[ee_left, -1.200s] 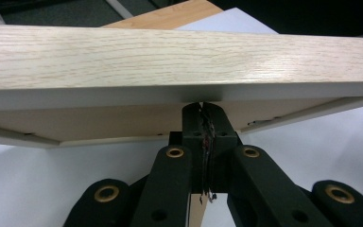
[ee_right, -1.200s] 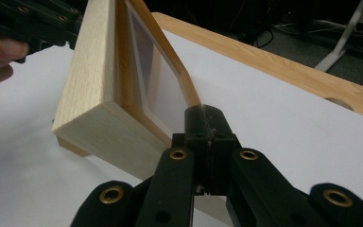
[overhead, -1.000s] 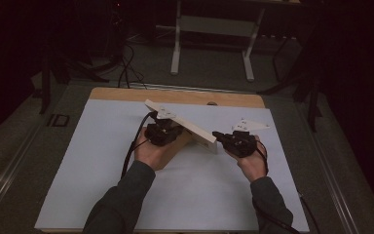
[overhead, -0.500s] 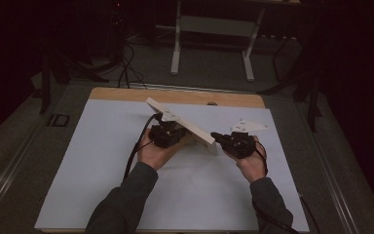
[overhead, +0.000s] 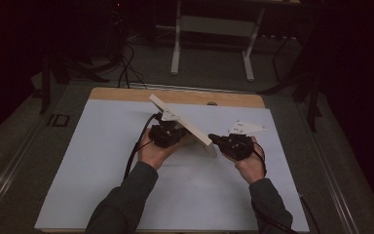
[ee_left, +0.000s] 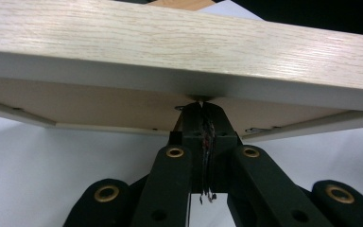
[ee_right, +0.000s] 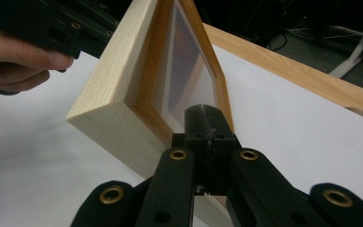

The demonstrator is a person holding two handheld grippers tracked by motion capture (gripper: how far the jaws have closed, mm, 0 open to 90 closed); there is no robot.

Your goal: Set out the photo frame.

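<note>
The wooden picture frame [overhead: 182, 125] is standing tilted on edge near the middle of the desk [overhead: 102, 161], propped between the two hands, its pale oak face leaning toward the far side and its backing board turning toward the person. The left gripper [overhead: 168, 134] is sitting behind the frame with its jaws pressed together on nothing, their tips touching the backing just under the top rail in the left gripper view [ee_left: 201, 106]. The right gripper [overhead: 213, 139] is meeting the frame's near lower corner, its jaws likewise closed and empty, resting against the inner lip beside the glazing in the right gripper view [ee_right: 203, 113]. The frame is looking stiff and fairly light, a box of thick, smooth wood rails around a thin pane [ee_right: 182, 71]; that pane is probably the fragile part, so pressing on it is risking a crack. The smooth rails are likely giving little friction to closed tips, and the frame could be slipping flat if either prop is easing off. The safest hold is probably across a rail, jaws opened to span its thickness, near a corner where the joint is strongest, and away from the glazing and the small clips on the back
</note>
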